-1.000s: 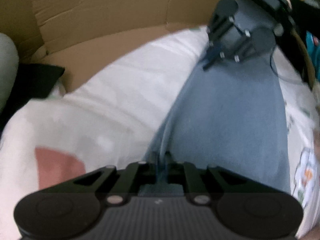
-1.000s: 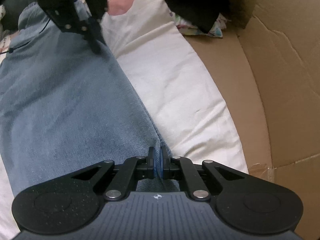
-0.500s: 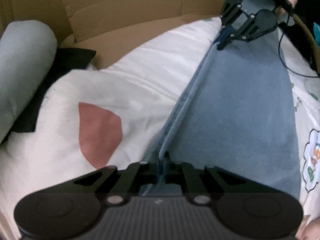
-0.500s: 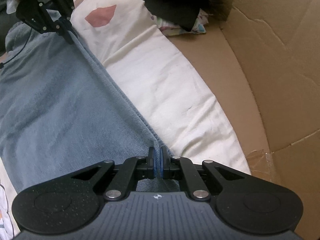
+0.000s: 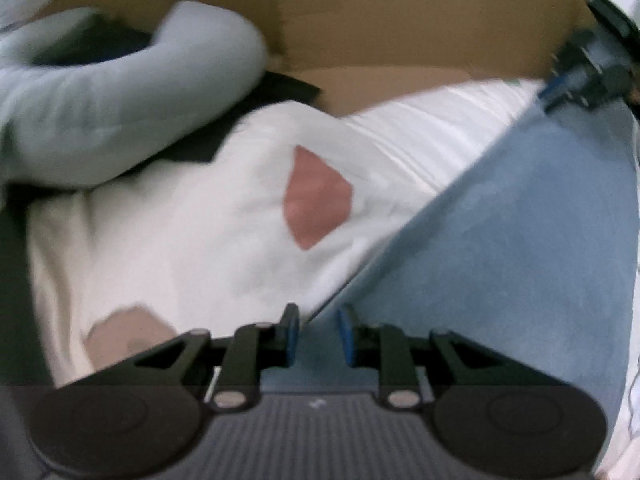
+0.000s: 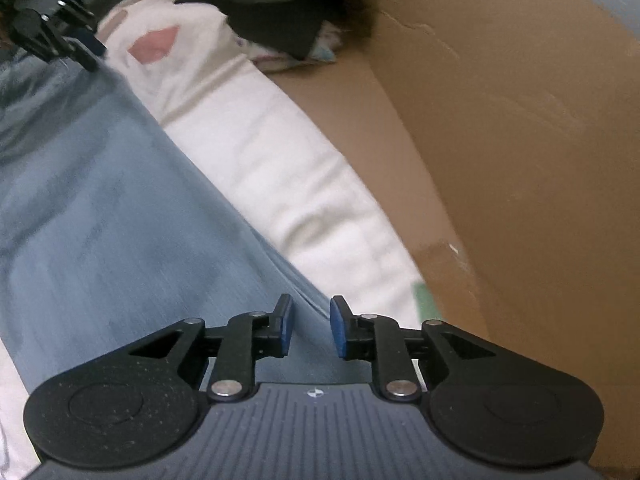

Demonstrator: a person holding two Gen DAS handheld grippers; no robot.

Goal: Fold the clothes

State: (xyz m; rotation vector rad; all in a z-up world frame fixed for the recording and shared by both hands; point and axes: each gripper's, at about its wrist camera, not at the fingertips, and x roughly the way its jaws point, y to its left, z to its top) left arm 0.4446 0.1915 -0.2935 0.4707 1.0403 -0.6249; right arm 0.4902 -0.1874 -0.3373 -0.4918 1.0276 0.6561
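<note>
Along the white bedding (image 5: 192, 248), from its pink-patched end to the end beside the cardboard wall (image 6: 520, 140), lies the blue denim garment (image 5: 520, 248), its long folded edge passing loose between the opening jaws of the left gripper (image 5: 319, 334) and right gripper (image 6: 311, 326).

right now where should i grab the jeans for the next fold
Take the jeans by the long folded edge beside the white sheet, coming from above. That edge is straight, doubled and exposed. Both the left gripper and the right gripper hang over it, jaws opening.
</note>
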